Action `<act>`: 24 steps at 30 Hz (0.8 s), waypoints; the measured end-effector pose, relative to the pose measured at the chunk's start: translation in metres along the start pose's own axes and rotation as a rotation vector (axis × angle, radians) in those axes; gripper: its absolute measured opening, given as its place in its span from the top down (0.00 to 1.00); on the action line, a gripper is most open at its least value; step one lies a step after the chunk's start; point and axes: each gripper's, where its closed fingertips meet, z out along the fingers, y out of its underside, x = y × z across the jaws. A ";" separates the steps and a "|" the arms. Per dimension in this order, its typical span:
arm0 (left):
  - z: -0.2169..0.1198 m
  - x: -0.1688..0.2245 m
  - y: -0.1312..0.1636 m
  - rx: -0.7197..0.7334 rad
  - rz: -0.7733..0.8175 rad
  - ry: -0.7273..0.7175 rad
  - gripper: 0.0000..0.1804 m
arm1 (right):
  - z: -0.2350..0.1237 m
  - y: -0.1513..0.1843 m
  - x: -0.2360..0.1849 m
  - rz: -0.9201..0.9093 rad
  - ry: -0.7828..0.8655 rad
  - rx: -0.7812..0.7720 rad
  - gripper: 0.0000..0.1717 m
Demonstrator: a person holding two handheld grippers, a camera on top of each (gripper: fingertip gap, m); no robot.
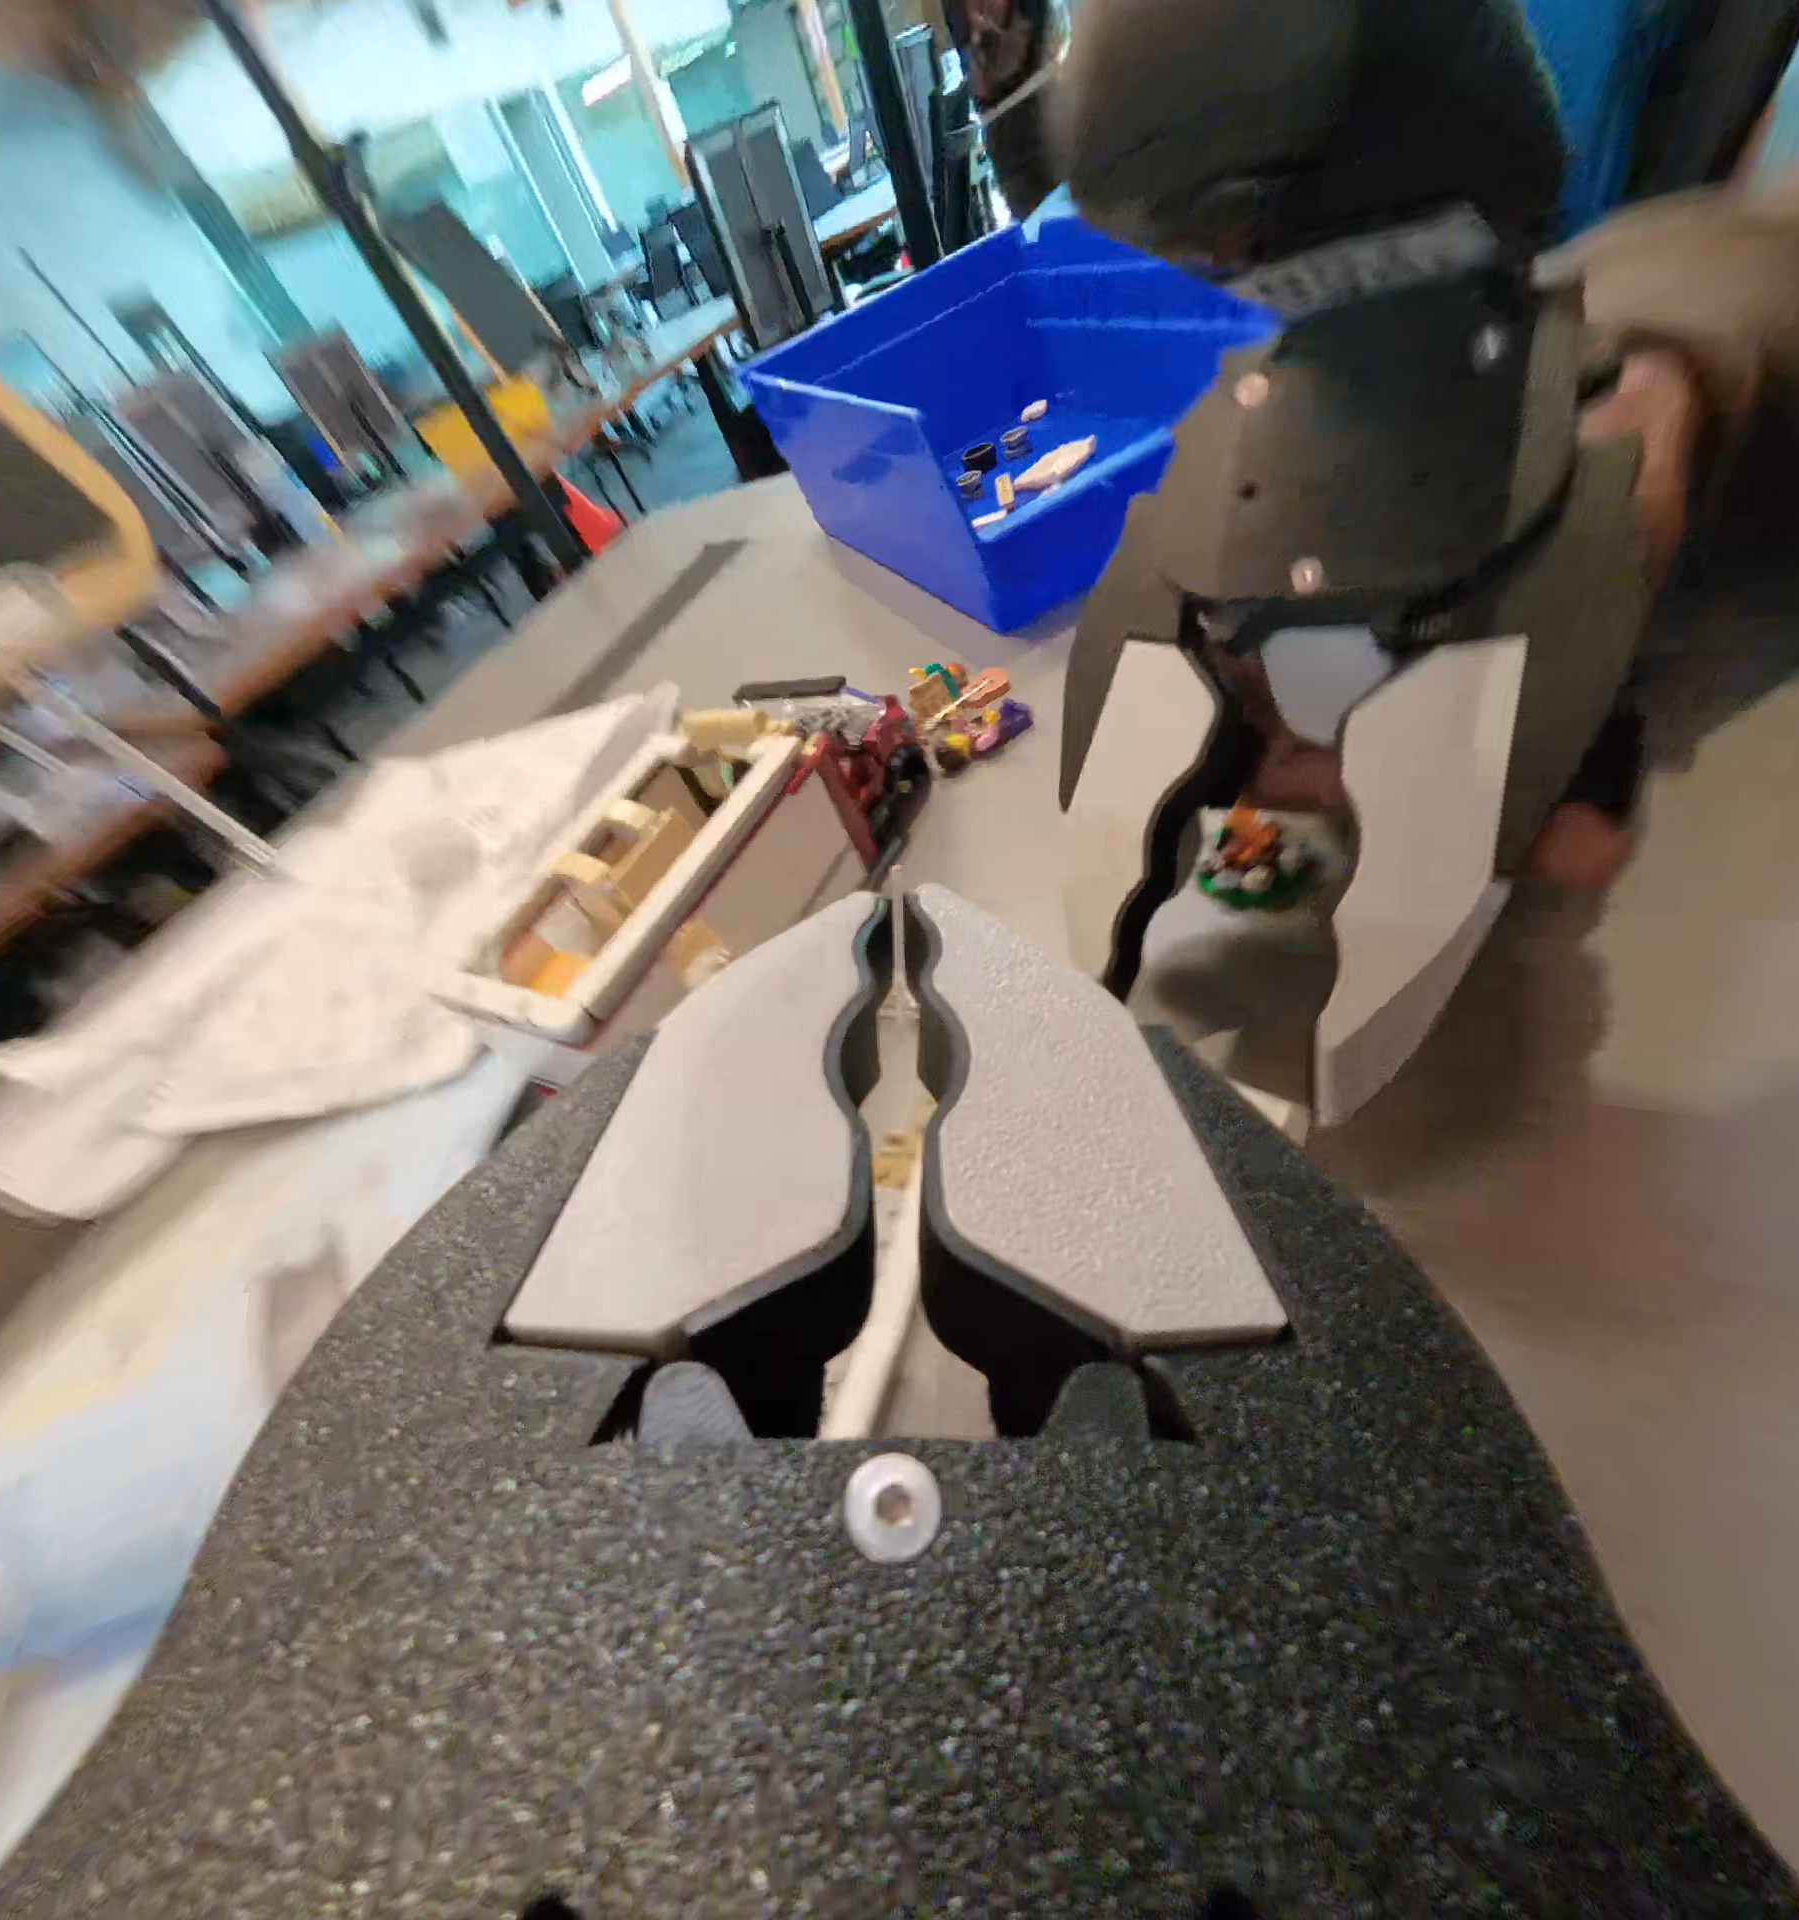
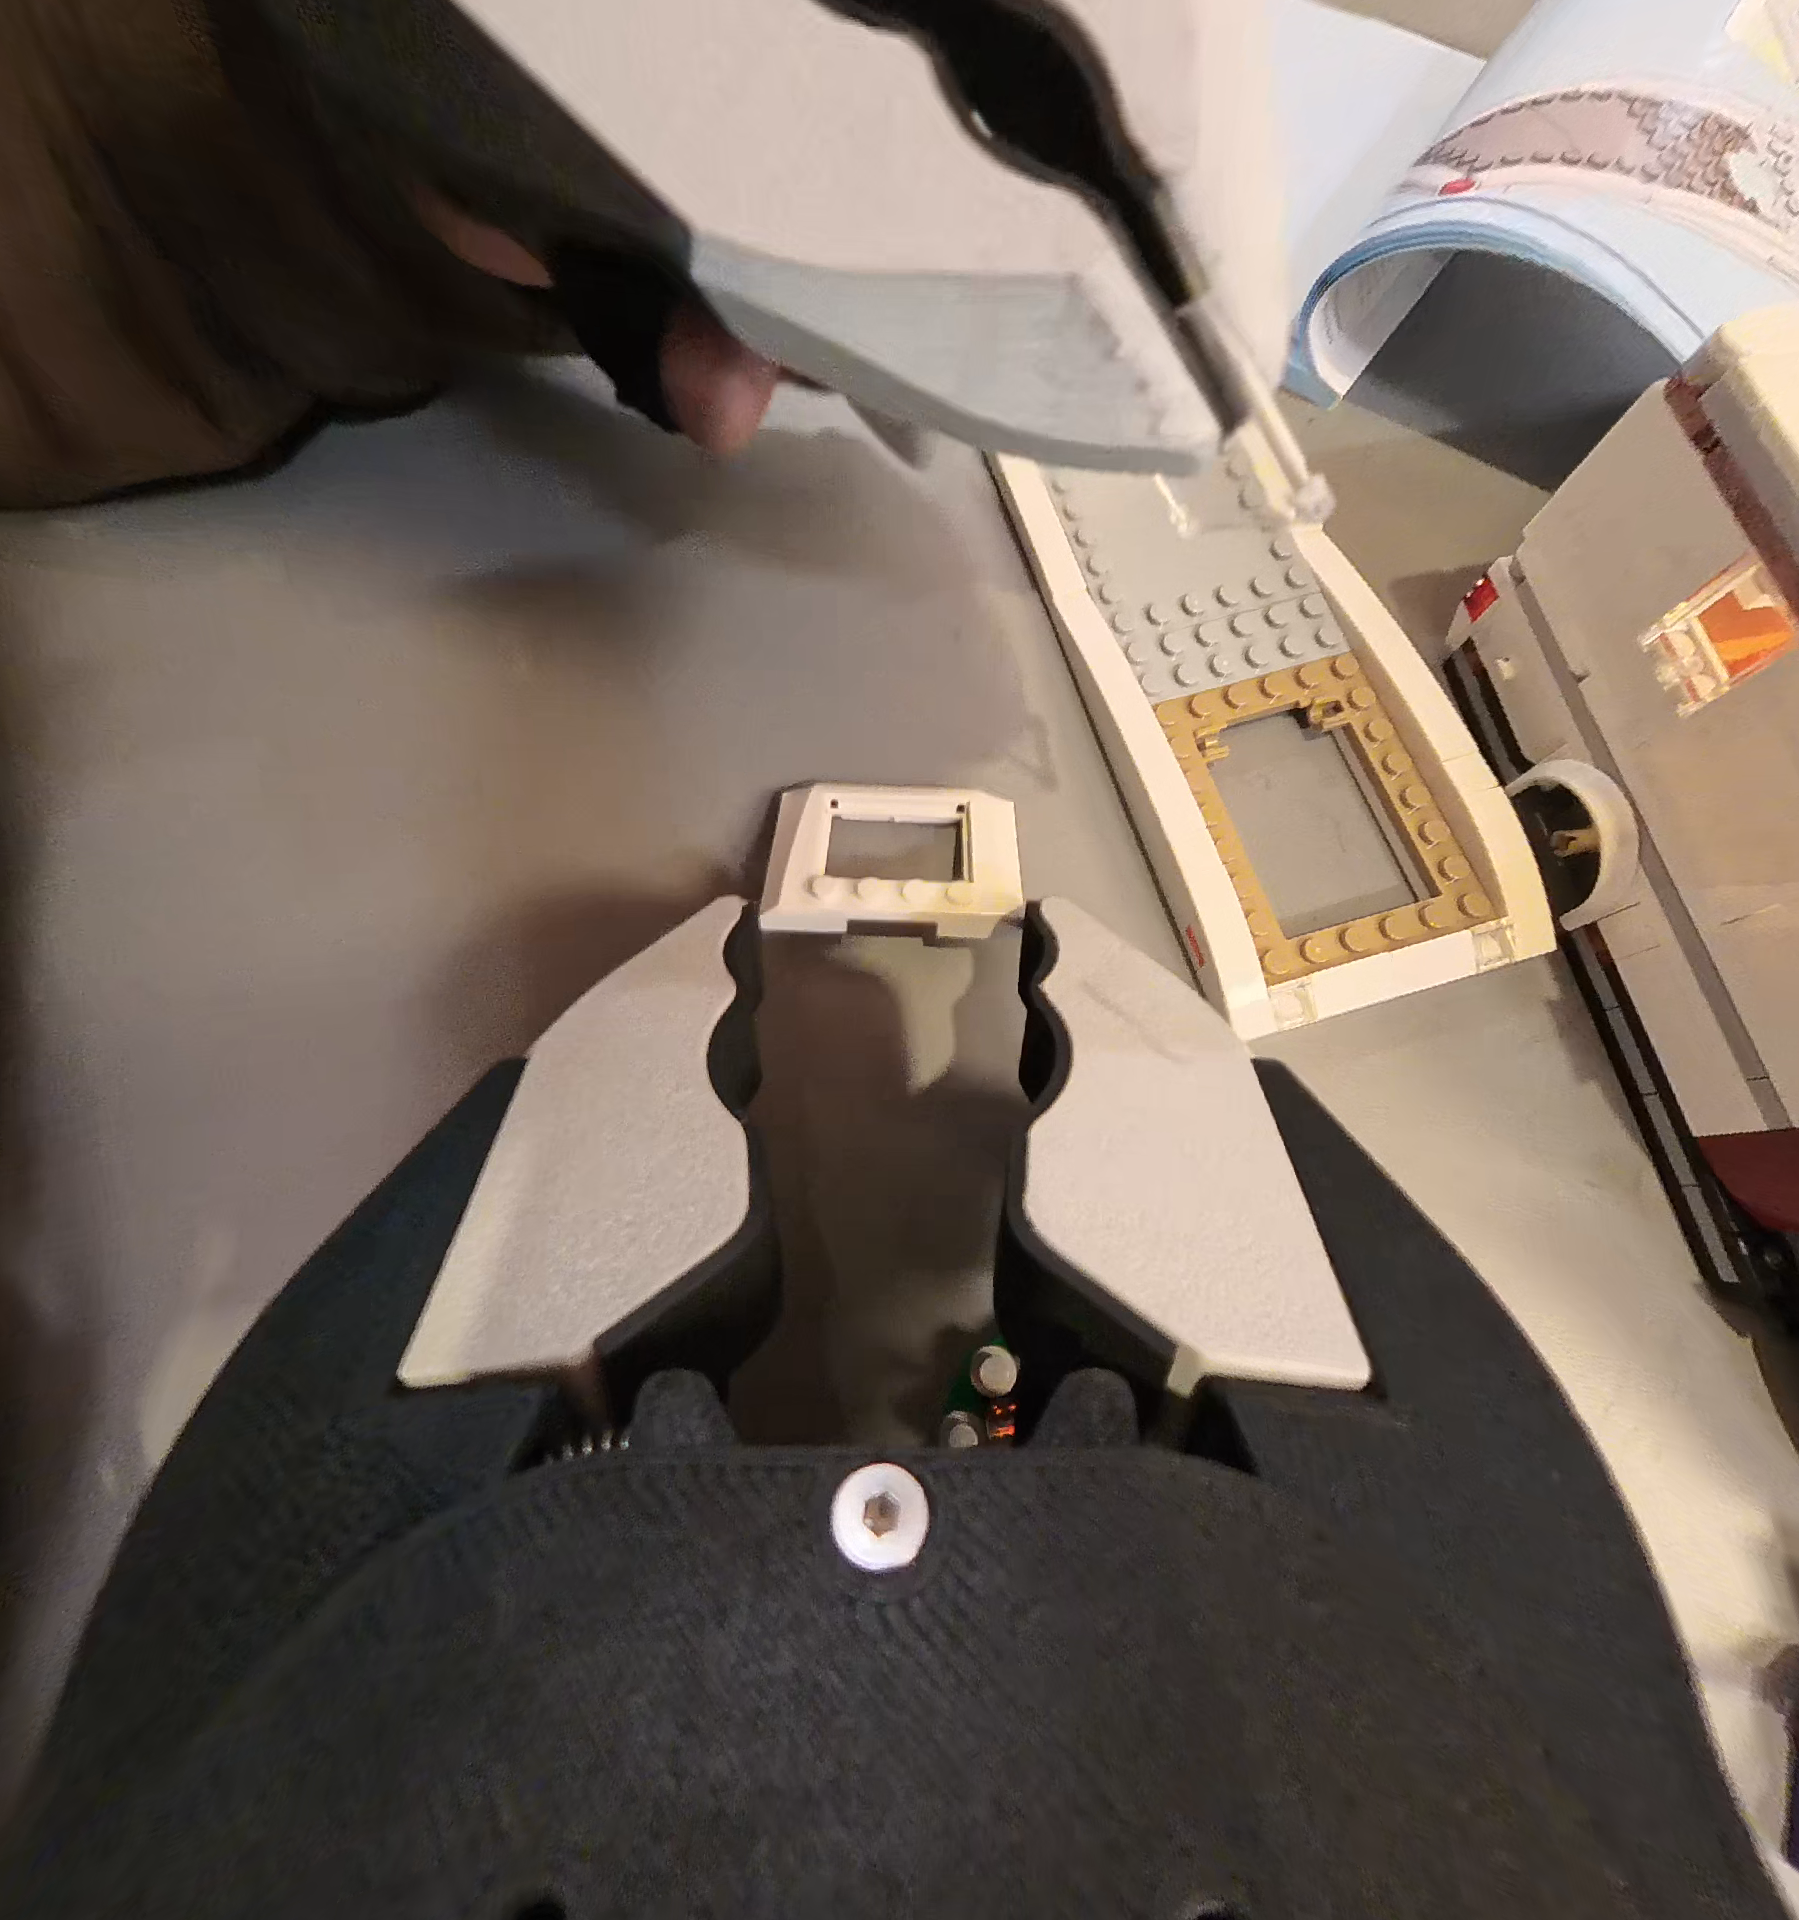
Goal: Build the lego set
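An open-plan office or lab: rows of desks (image 1: 604, 364) with monitors (image 1: 770, 208) beyond a grey worktable (image 1: 978, 644).

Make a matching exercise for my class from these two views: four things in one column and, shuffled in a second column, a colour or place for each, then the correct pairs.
Things:
1. bin
2. window frame piece
3. thin rod
4. studded frame with the opening

Descriptions:
A. tan
B. gripped by the left gripper
C. blue
D. between the right gripper fingertips

Pairs: 1-C, 2-D, 3-B, 4-A
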 end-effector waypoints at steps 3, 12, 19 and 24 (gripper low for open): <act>0.003 0.006 0.000 -0.013 -0.368 0.145 0.99 | -0.002 -0.002 0.004 -0.007 0.013 0.023 0.72; 0.007 0.030 0.018 -0.114 -1.092 0.405 0.99 | -0.001 0.005 0.011 -0.090 0.078 -0.032 0.72; 0.007 0.023 0.032 -0.130 -1.188 0.341 0.99 | 0.000 0.015 0.014 -0.144 0.102 -0.095 0.72; 0.007 0.018 0.035 -0.120 -1.202 0.319 0.99 | 0.000 0.015 0.014 -0.143 0.095 -0.092 0.72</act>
